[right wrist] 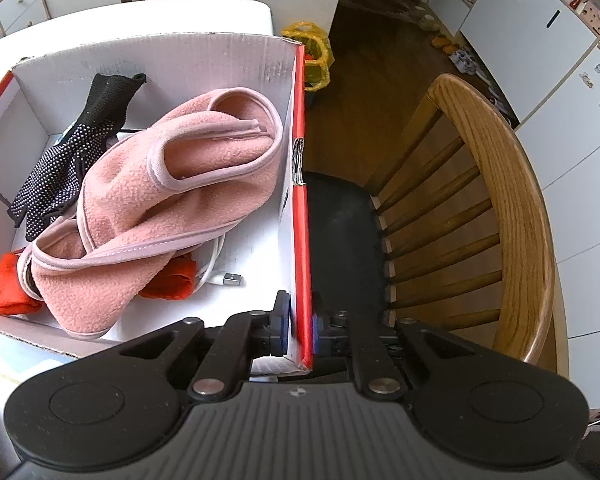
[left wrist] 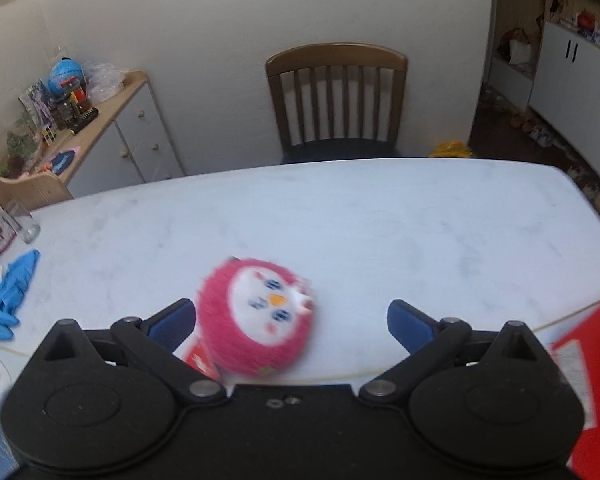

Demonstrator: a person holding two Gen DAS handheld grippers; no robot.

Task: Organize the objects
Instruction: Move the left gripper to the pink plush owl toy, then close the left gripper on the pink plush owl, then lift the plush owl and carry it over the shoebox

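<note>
**Pink toy loose on the bench, box wall pinched at the side**

One round, fluffy pink plush toy with a white face and orange beak (left wrist: 258, 318) lies on the white marble-look bench (left wrist: 340, 220), blurred in the left wrist view. It sits between the two blue-padded fingers of the left gripper (left wrist: 292, 320), which are spread wide; it is just beside the left-hand finger (left wrist: 172, 322) and well apart from the other, and neither pad presses on it. A red tag or card pokes out from under the toy.

One red-and-white cardboard box (right wrist: 300, 184) stands at the bench's edge. The right gripper (right wrist: 298, 330) has its fingers drawn narrow on the box's red-edged side wall, one pad inside and one outside, clamping it.

Inside the box I count one pink fleece garment (right wrist: 172, 200) piled in the middle, one black dotted work glove (right wrist: 68, 156) behind it toward the far wall, two patches of orange cloth (right wrist: 12, 288) showing under the fleece, and one white USB cable (right wrist: 228, 278) by the near wall.

Beyond the box, two wooden chairs: a light oak one (right wrist: 500, 208) beside it and a darker slat-backed one (left wrist: 336, 96) at the bench's far side.
</note>
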